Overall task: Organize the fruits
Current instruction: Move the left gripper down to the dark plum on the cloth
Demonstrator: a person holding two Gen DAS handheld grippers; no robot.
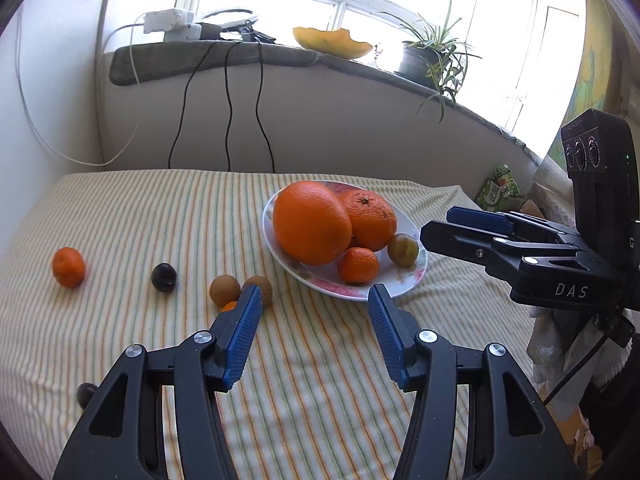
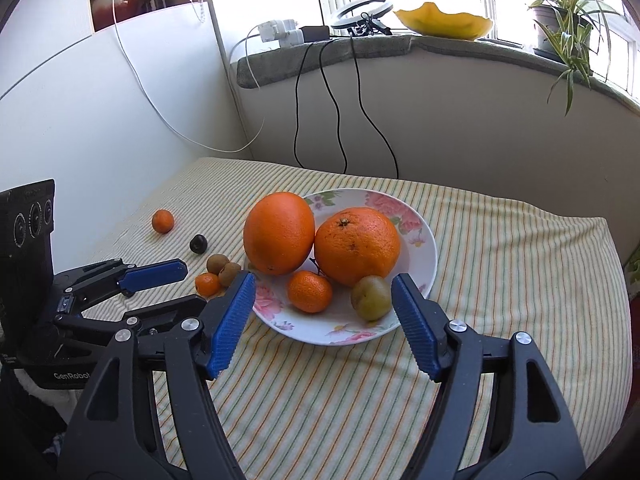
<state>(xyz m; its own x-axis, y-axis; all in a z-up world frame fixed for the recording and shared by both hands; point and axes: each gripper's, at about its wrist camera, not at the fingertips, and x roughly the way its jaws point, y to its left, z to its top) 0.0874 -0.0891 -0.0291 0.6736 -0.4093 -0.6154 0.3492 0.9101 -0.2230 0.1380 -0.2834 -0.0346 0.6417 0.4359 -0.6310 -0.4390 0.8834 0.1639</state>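
Observation:
A flowered white plate point(image 2: 424, 236) point(image 1: 408, 280) on the striped cloth holds two large oranges point(image 2: 279, 233) point(image 2: 357, 246), a small mandarin point(image 2: 309, 291) and a green plum point(image 2: 371, 297). Left of the plate lie two brown kiwis point(image 1: 225, 290) point(image 1: 262, 286), a tiny orange fruit point(image 2: 207, 283), a dark plum point(image 1: 163, 277) and a mandarin point(image 1: 68, 267). Another dark plum point(image 1: 85, 394) lies near the cloth's front left. My left gripper point(image 1: 314, 300) is open and empty above the cloth, in front of the plate. My right gripper point(image 2: 323, 286) is open and empty, hovering at the plate's near edge.
A windowsill point(image 2: 360, 46) behind the table carries a power strip point(image 2: 280, 30), a ring light point(image 2: 362, 12), a yellow bowl point(image 2: 442, 22) and a potted plant point(image 2: 568, 20). Black cables point(image 2: 336, 112) hang down the wall. A white wall point(image 2: 80, 120) bounds the left side.

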